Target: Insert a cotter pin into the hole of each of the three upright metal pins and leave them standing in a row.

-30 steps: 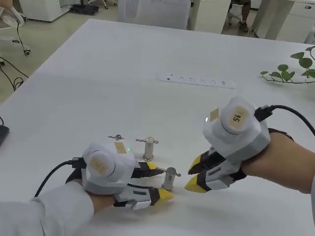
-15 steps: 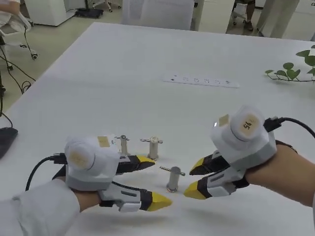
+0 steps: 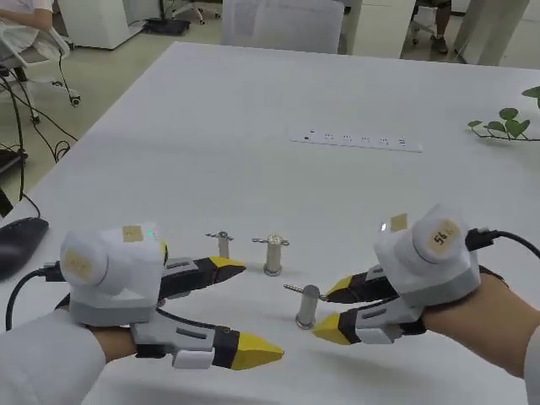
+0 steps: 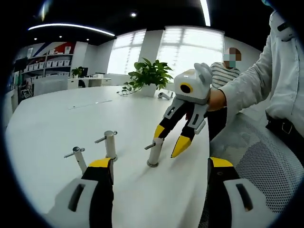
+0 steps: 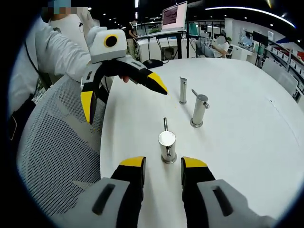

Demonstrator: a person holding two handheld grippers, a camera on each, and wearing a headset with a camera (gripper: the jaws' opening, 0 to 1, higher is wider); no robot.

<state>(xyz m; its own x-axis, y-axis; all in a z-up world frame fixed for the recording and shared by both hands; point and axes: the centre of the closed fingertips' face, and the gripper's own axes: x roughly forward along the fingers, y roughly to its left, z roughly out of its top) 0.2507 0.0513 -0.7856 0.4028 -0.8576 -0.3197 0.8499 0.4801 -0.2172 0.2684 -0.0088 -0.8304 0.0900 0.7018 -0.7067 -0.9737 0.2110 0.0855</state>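
Left tongs (image 3: 259,309) farther from front pin (image 3: 309,305)

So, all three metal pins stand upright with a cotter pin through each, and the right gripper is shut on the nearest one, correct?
Not shut: the right gripper is open. The right gripper view shows its jaws apart, with the nearest metal pin standing free by their tips. The rest holds.

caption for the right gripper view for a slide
Open right gripper faces the nearest metal pin, cotter pin through it; second pin and third pin stand beyond, open left gripper nearby.
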